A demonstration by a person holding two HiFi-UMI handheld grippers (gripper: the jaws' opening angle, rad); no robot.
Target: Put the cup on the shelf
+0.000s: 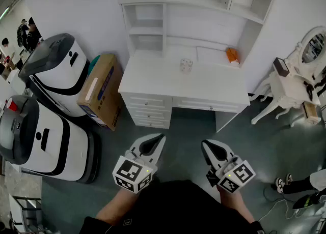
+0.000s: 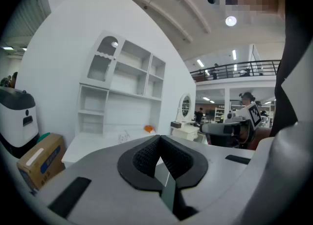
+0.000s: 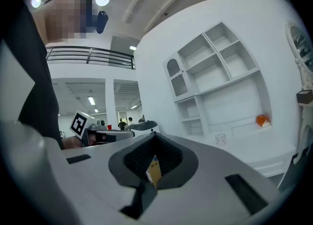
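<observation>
A small clear patterned cup (image 1: 186,65) stands on the top of the white desk (image 1: 153,83), below the white shelf unit (image 1: 153,24). It also shows as a small shape in the left gripper view, cup (image 2: 123,136), and in the right gripper view, cup (image 3: 220,139). My left gripper (image 1: 159,138) and right gripper (image 1: 206,145) are held low near my body, well short of the desk. Both are shut with nothing between the jaws. From its own camera the left gripper (image 2: 159,139) points at the desk, and the right gripper (image 3: 155,138) does too.
An orange object (image 1: 232,55) lies at the desk's back right. Two white-and-black machines (image 1: 56,70) (image 1: 43,141) and a cardboard box (image 1: 102,93) stand left of the desk. A white dressing table with a mirror (image 1: 295,83) is at the right. Someone's shoes (image 1: 282,182) are on the floor.
</observation>
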